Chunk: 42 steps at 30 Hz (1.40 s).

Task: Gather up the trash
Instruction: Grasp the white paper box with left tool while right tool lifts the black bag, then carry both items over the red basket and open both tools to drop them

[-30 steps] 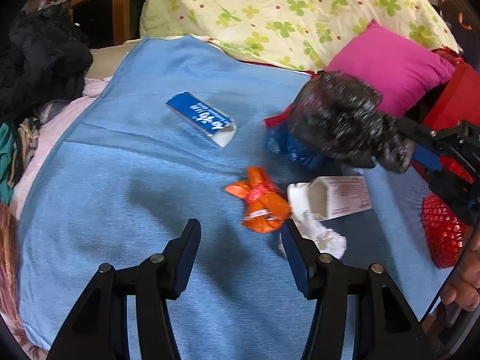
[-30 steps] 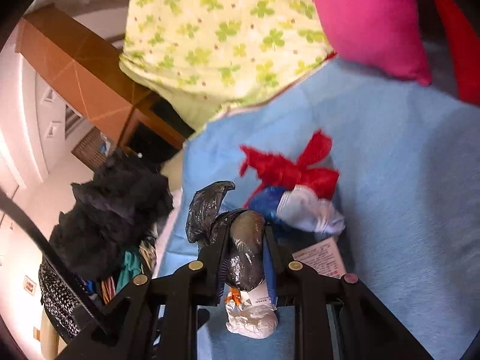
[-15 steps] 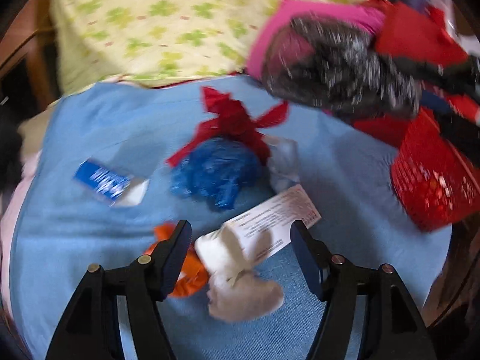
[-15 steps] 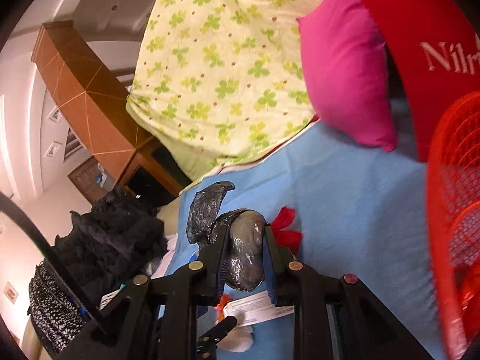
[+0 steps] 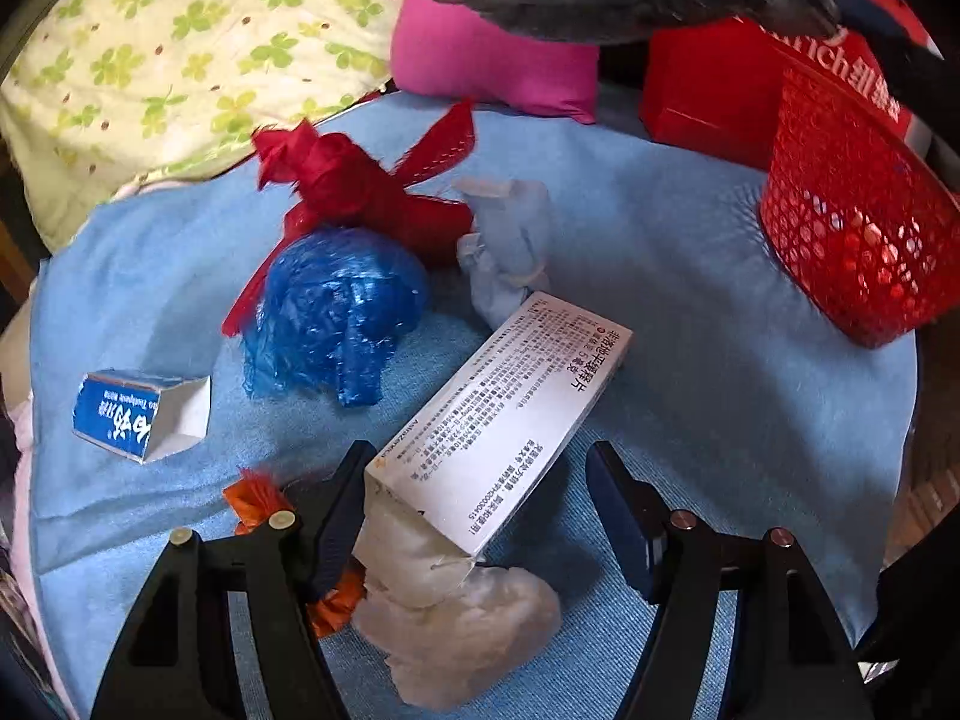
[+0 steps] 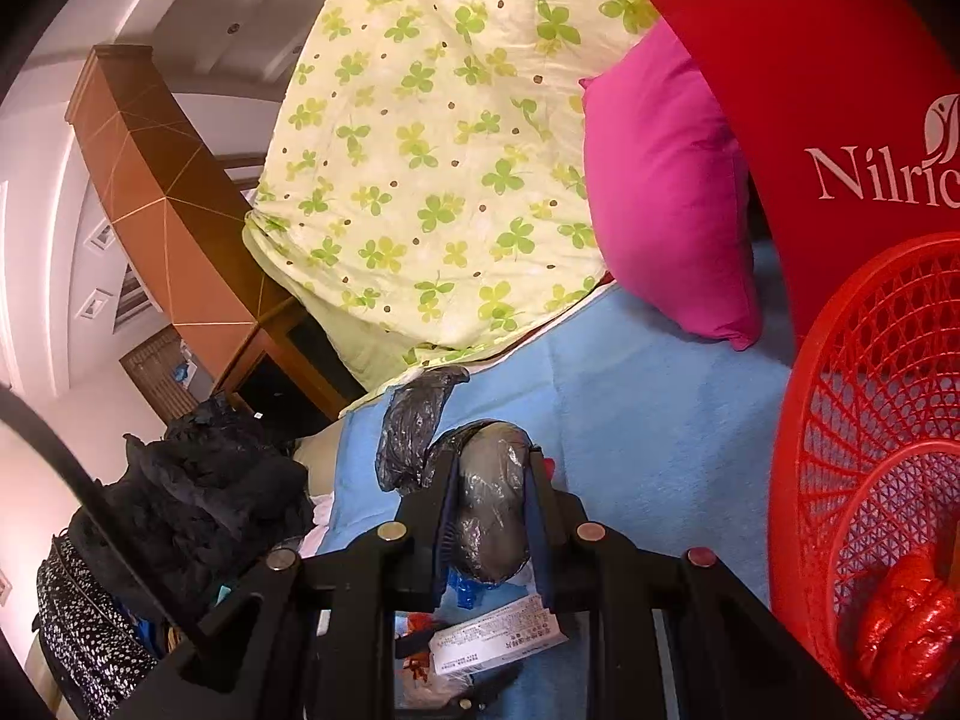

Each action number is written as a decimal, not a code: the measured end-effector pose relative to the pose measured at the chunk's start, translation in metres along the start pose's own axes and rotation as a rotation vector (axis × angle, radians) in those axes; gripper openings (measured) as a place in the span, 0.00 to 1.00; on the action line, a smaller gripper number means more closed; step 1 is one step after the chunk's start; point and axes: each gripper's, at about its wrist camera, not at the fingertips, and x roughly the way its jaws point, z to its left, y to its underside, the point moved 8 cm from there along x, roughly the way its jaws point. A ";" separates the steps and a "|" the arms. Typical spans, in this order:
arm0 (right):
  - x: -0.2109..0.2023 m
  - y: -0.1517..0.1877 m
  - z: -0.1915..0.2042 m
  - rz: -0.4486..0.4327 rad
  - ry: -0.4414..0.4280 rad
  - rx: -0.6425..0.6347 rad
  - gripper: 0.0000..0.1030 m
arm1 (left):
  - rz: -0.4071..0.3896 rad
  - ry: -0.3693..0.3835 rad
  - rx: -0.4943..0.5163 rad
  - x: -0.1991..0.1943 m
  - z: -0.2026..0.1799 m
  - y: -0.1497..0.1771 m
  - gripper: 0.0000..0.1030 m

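Several pieces of trash lie on the blue blanket (image 5: 690, 312) covering the bed, with the clover-print quilt (image 5: 198, 60) at eleven o'clock and the pink pillow (image 5: 480, 60) at twelve. At two o'clock stands the red mesh basket (image 5: 852, 204), a red crumpled bag (image 6: 906, 630) inside it. Near centre sit the blue plastic bag (image 5: 336, 312) and red net wrapper (image 5: 354, 180), touching. The white printed box (image 5: 504, 414) rests tilted on a white wad (image 5: 456, 606) between the released fingers of the left hand-held gripper (image 5: 474, 516). At nine o'clock lies the blue carton (image 5: 138, 414). The right hand-held gripper (image 6: 489, 516) is clenched on a black plastic bag (image 6: 486, 504), beside the basket.
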 end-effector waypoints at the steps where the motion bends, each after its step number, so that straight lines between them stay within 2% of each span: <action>1: -0.001 -0.001 -0.001 -0.005 0.003 0.003 0.22 | 0.002 -0.005 -0.004 0.000 0.000 0.000 0.70; 3: -0.005 -0.003 -0.002 -0.016 0.007 0.002 0.22 | -0.006 -0.001 -0.025 -0.001 0.001 -0.002 0.67; 5: -0.008 -0.005 -0.001 -0.028 0.012 -0.005 0.22 | -0.009 0.009 -0.048 -0.002 0.003 -0.005 0.57; 10: -0.019 -0.008 0.002 -0.048 0.016 -0.023 0.22 | -0.035 -0.006 -0.084 -0.006 0.009 -0.009 0.52; 19: -0.047 -0.020 -0.002 -0.105 0.033 -0.031 0.22 | -0.112 0.030 -0.093 -0.030 -0.007 -0.016 0.50; 27: -0.079 -0.034 -0.013 -0.169 0.058 -0.025 0.22 | -0.222 0.076 -0.144 -0.069 -0.014 -0.025 0.50; 36: -0.117 -0.051 -0.030 -0.261 0.114 -0.015 0.22 | -0.408 0.102 -0.187 -0.115 -0.017 -0.040 0.50; 42: -0.149 -0.056 -0.045 -0.324 0.168 -0.011 0.22 | -0.511 0.119 -0.189 -0.143 -0.033 -0.054 0.50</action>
